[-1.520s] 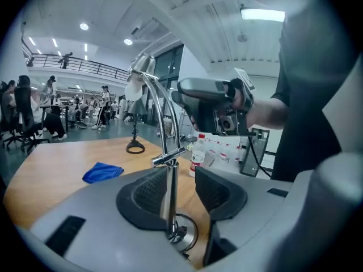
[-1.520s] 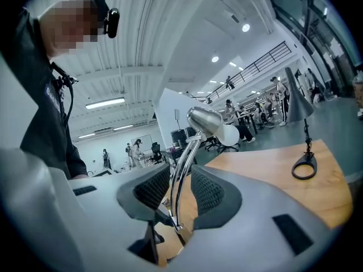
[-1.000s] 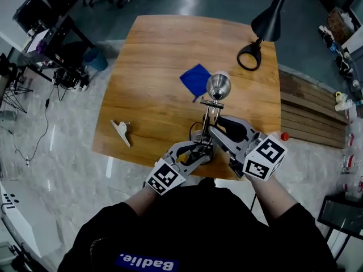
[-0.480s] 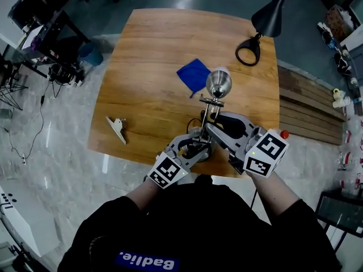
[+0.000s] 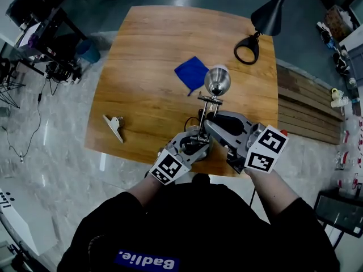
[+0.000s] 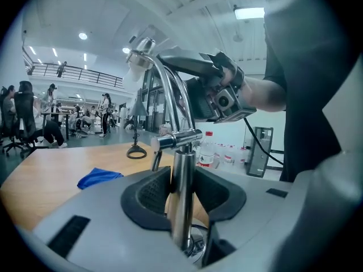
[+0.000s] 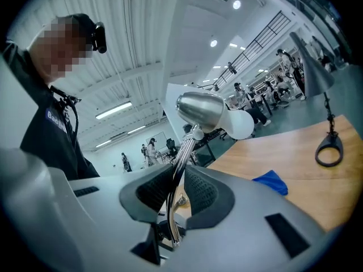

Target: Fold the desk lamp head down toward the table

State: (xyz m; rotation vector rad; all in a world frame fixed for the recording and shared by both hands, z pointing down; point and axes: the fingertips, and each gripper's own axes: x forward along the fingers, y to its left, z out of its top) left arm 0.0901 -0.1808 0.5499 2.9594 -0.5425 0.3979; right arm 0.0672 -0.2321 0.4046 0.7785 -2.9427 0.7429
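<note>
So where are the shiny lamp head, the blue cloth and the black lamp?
Lamp head point(image 5: 218, 81): head view, its chrome dome.
Blue cloth point(image 5: 191, 72): head view, its middle.
Black lamp point(image 5: 269, 16): head view, its shade.

The person is wearing a black top with a blue patch of white lettering on the chest, and its sleeves are ending short of the wrists. Just ahead of the top, the left gripper and the right gripper are showing pale grey moulded shells. At the end nearer the top, each is carrying a white cube printed with black square markers: the left cube and the right cube. Farthest from the top, black pads with a fine gridded texture are lining the jaws, and black rectangular insets are marking the shells.
</note>
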